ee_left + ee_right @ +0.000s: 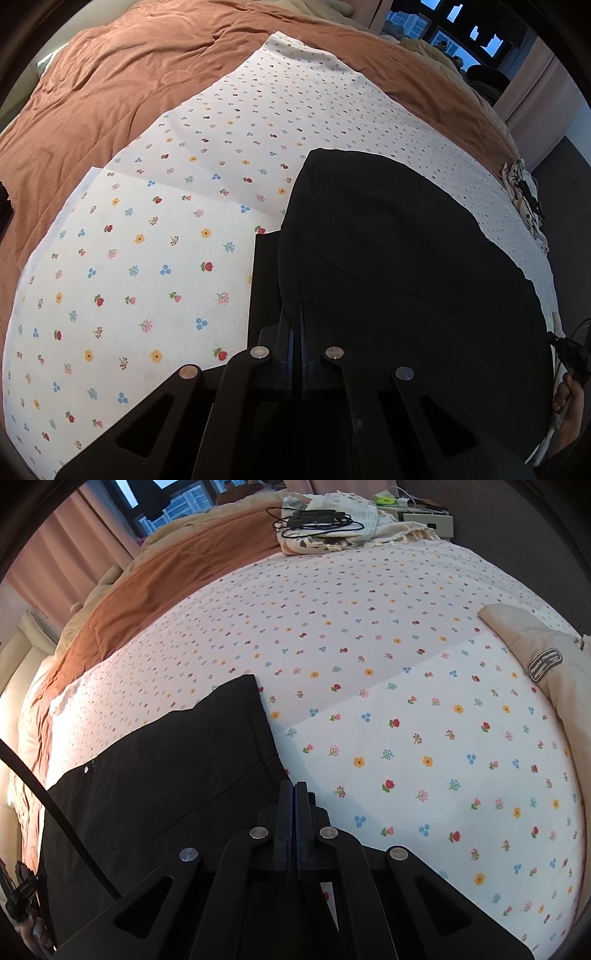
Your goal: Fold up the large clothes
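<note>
A black garment (406, 240) lies flat on a white flowered sheet (147, 258) spread over the bed. My left gripper (297, 304) is shut at the garment's left edge, and the dark cloth laps over its fingertips. In the right wrist view the same black garment (166, 775) fills the lower left. My right gripper (294, 783) is shut at its right edge, pads pressed together. The cloth's hem runs straight into the tips there, and the pinch itself is mostly hidden under the fingers.
A rust-brown duvet (110, 74) covers the far side of the bed. A pile of cloth with black cables (321, 520) sits at the far end. A folded beige garment with a label (543, 664) lies at the right. A person's hand (569, 406) shows at the edge.
</note>
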{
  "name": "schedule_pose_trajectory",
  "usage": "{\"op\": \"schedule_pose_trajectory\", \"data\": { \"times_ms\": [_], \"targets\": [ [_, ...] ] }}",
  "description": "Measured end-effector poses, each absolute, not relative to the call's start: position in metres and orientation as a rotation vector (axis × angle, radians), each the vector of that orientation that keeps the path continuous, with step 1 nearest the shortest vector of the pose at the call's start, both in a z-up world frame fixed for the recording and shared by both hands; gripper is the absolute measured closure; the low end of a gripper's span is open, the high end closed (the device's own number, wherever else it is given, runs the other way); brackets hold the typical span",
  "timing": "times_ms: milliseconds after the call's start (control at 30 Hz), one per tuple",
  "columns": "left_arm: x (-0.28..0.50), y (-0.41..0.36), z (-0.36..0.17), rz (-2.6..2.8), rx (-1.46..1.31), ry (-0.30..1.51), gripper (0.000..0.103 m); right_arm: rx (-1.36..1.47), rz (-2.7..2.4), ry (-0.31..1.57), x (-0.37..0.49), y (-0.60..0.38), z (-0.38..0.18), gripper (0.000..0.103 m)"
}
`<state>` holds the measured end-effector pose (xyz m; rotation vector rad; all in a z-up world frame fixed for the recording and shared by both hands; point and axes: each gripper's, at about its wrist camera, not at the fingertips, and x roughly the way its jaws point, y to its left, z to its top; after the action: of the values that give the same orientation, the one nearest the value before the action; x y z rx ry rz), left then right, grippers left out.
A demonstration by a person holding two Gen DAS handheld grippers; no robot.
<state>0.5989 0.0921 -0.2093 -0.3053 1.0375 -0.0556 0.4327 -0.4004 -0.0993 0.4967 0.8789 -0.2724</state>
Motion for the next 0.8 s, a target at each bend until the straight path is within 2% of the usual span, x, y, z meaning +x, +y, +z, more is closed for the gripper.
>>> {"op": "schedule_pose_trajectory", "data": {
  "times_ms": [233,267,300,333,367,400,433,800],
  "targets": [
    [0.591,0.103,-0.206,-0.056,-0.420,1.088,0.095,0.569,-0.275,0.879,0.429,-0.405,-0.092,0.103],
    [0.586,0.105,-0.202,-0.056,-0.421,1.079,0.091,0.569,-0.281,0.873,0.426,-0.405,-0.090,0.101],
    [0.582,0.106,-0.199,-0.057,-0.424,1.073,0.087,0.562,-0.297,0.867,0.424,-0.405,-0.087,0.093],
    [0.577,0.108,-0.196,-0.063,-0.431,1.066,0.071,0.562,-0.308,0.861,0.421,-0.406,-0.085,0.084],
    [0.572,0.111,-0.194,-0.069,-0.438,1.059,0.039,0.568,-0.309,0.854,0.417,-0.406,-0.082,0.055],
    [0.567,0.113,-0.191,-0.074,-0.443,1.051,0.023,0.581,-0.299,0.838,0.413,-0.407,-0.080,0.028],
    [0.561,0.116,-0.187,-0.078,-0.447,1.034,0.009,0.591,-0.285,0.819,0.409,-0.406,-0.076,0.027],
    [0.487,0.151,-0.176,-0.035,-0.502,0.977,0.009,0.476,-0.217,0.726,0.376,-0.352,-0.046,0.027]
  ]
}}
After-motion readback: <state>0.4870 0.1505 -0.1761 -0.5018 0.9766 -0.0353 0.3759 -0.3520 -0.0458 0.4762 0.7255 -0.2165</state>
